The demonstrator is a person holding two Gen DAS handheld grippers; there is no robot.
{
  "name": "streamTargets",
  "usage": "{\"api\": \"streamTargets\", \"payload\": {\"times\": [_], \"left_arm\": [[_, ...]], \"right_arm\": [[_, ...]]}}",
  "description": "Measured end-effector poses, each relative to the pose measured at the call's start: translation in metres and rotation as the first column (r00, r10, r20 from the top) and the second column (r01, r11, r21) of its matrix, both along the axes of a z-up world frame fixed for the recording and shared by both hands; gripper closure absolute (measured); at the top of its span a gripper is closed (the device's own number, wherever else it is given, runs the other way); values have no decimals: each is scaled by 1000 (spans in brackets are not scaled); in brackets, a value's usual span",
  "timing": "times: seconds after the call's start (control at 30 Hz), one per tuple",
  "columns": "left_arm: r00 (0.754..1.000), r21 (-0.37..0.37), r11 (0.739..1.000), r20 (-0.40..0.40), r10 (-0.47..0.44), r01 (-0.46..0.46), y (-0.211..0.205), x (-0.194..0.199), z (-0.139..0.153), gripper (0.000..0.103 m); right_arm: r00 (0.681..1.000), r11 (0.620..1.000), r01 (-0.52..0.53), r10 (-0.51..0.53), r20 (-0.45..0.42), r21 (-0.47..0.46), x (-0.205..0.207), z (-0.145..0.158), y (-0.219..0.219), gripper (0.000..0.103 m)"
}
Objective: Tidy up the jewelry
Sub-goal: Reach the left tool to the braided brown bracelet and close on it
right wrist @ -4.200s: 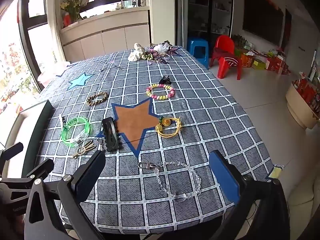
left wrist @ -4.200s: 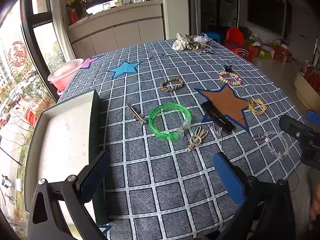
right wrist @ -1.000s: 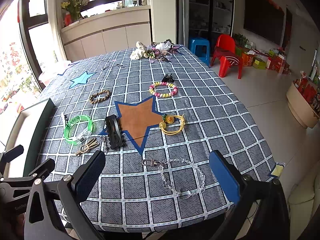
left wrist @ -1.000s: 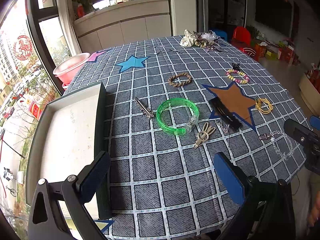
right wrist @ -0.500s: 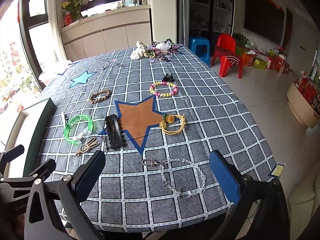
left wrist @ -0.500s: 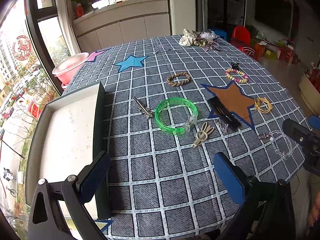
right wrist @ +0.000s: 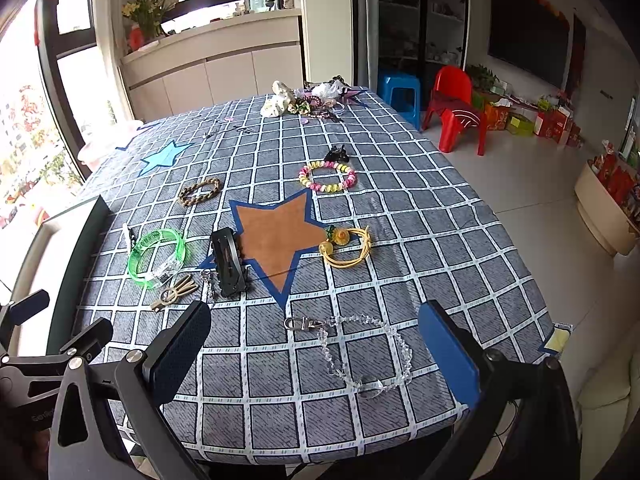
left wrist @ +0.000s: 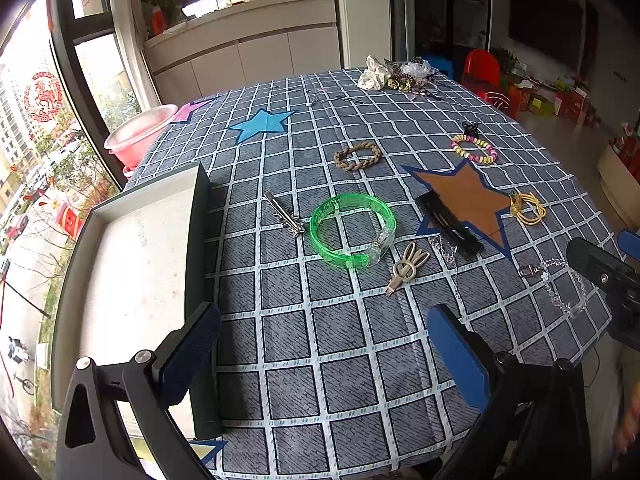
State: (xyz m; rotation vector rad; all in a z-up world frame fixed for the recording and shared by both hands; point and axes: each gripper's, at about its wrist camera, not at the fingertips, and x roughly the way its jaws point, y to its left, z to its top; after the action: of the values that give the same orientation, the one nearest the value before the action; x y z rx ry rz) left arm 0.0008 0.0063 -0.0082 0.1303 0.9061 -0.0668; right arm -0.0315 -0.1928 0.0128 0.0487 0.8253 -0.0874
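Jewelry lies scattered on a checked blue tablecloth. A green bangle (left wrist: pixel 353 230) (right wrist: pixel 157 253) sits mid-table, flanked by a silver clip (left wrist: pixel 285 215), a gold rabbit-shaped clip (left wrist: pixel 407 267) and a black hair clip (left wrist: pixel 448 224) (right wrist: pixel 228 261). Farther off lie a braided brown bracelet (left wrist: pixel 357 155), a pink-yellow bead bracelet (right wrist: pixel 327 177) and a yellow cord bracelet (right wrist: pixel 346 246). A clear crystal chain (right wrist: pixel 360 352) lies just ahead of my right gripper (right wrist: pixel 316 356), which is open and empty. My left gripper (left wrist: pixel 320 354) hovers open over the near table edge, empty too.
An open grey tray (left wrist: pixel 120 280) with a white floor sits at the table's left edge. A heap of hair ties and flowers (left wrist: pixel 396 74) lies at the far end. A pink basin (left wrist: pixel 140 132) stands beyond the left edge; red chair (right wrist: pixel 456 108) on the right.
Both grippers have held nearly still over the last second. Compared with 4.2 s ago, the left view has drawn back slightly and shows more of the tray.
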Motion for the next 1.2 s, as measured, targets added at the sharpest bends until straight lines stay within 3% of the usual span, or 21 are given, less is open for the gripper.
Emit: {"api": "streamTargets", "payload": {"times": [0.33,0.7,0.93,1.07,1.2], "left_arm": [[995,-68,998,-103,3,-11,12,23,-16,0],[994,-65,997,-105,-44,38,18,70,0,0],[992,-34,995,-84,-94,92,-3,126,12,0],[989,-17,994,-102,-107,106,-17,162,5,0],[985,-11,995,-141,-98,97,-24,192,-11,6]], "right_arm": [[999,1000,20,-20,-27,22,2,-4,-16,0],[994,995,78,-72,-84,69,30,-8,-61,0],[993,993,64,-54,-103,97,80,-2,-74,0],[990,992,66,-52,-129,108,121,-6,-79,0],[986,992,74,-57,-158,104,159,-14,-84,0]]}}
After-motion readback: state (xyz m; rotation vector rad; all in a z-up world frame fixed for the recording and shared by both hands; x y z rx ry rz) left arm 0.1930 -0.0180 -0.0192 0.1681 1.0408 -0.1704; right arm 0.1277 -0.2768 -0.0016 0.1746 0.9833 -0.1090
